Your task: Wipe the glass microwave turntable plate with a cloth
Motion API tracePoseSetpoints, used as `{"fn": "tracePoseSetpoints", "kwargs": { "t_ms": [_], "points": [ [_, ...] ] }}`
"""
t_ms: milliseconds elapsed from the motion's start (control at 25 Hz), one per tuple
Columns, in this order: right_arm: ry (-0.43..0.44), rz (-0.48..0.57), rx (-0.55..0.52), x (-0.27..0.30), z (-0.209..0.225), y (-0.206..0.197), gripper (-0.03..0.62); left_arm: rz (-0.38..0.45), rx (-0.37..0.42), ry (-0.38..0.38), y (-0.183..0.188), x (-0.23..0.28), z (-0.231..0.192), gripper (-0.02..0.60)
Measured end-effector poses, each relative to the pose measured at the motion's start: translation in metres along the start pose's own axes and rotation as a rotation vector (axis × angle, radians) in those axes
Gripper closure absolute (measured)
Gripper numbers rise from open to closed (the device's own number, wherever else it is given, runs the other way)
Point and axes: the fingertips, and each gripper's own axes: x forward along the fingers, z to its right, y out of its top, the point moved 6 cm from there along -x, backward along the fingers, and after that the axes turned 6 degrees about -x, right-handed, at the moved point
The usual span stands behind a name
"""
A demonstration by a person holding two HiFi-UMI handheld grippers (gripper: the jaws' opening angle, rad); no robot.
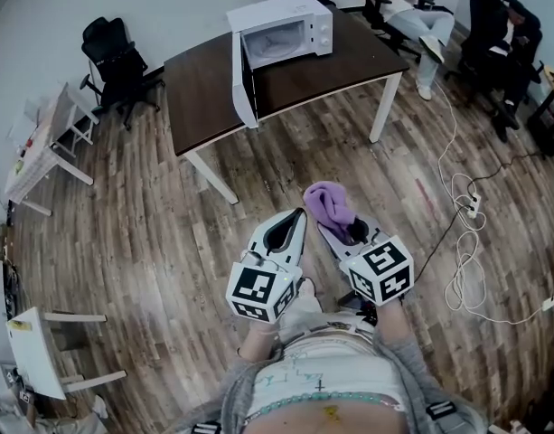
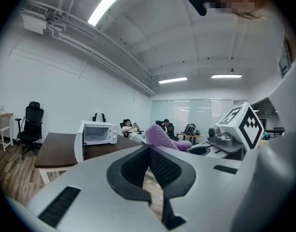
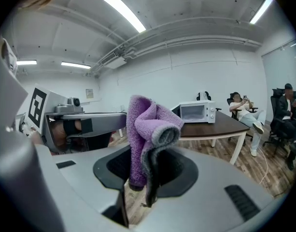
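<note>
— Both tools sit low and close. The left gripper (image 1: pixel 298 217) is pressed together and empty. The right gripper (image 3: pixel 145 164) pinches a folded purple cloth (image 3: pixel 144 124) with a grey edge.
— Room ahead?
— Bare wood floor (image 1: pixel 159 206) runs up to the brown table (image 1: pixel 204 89). A white cable (image 1: pixel 464 242) trails at right. The microwave (image 1: pixel 290 30) stands on the table with its door (image 1: pixel 242 84) open. I can't make out the turntable plate inside.

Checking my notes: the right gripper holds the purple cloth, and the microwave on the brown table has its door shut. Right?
Not quite: the microwave door stands open, as the head view shows. The right gripper does hold the purple cloth, and the microwave is on the brown table.
</note>
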Motion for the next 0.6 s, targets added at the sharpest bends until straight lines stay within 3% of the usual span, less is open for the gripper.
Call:
{"fn": "tracePoseSetpoints", "kwargs": {
  "t_ms": [600],
  "points": [
    [-0.030, -0.028, 0.042, 0.086, 0.012, 0.017, 0.473, -0.092, -0.011, -0.045, 0.005, 0.028, -0.092, 0.571]
  ]
}}
